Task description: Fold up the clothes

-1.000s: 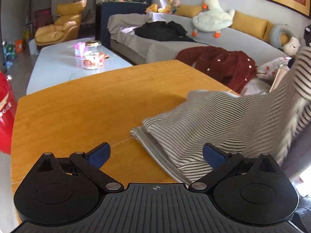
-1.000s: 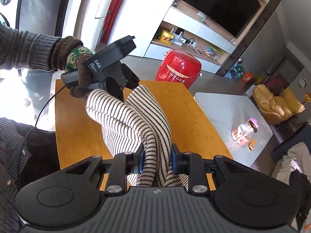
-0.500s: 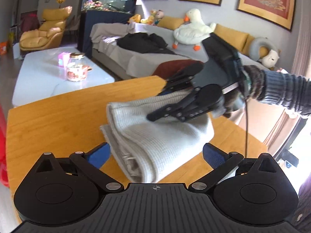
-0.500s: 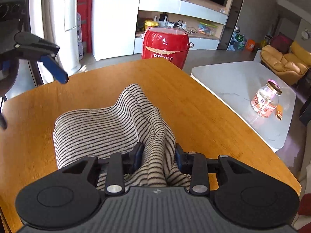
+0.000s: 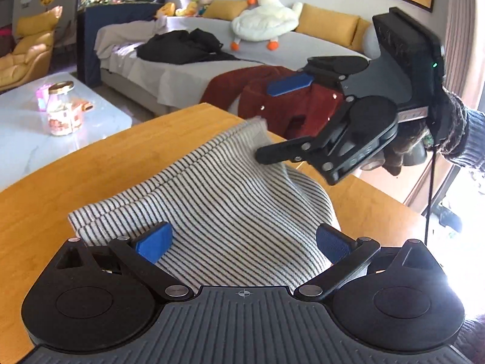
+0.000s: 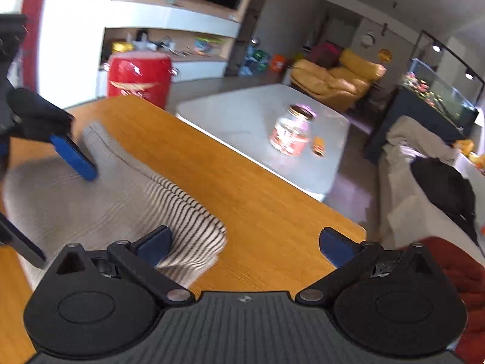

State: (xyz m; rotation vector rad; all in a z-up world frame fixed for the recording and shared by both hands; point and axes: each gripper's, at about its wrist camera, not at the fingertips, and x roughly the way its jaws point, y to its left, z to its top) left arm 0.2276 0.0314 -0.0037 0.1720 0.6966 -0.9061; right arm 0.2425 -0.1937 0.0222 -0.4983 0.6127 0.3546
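**Striped top bundled on the table, both grippers off it**

Fingers of the left gripper (image 5: 242,242) stand wide apart, straddling the near end of the striped knit top (image 5: 218,200) without pinching it. The garment lies as a thick, rounded bundle on the wooden table (image 5: 100,163), several layers visible at its left edge, so the main folds look done. Its top surface is humped rather than flat, and one corner at the far end sticks up a little.

Beyond the bundle, the right gripper (image 5: 272,121) hovers over that far end with its jaws spread, holding nothing; its own blurred view shows the cloth beside its left finger, not between the two.

What seems left is light: pressing the bundle flat, tidying the raised corner, perhaps setting it aside. Further off, a dark red garment (image 5: 291,106) and a black garment (image 5: 182,45) lie on the sofa (image 5: 318,48), possibly waiting their turn.
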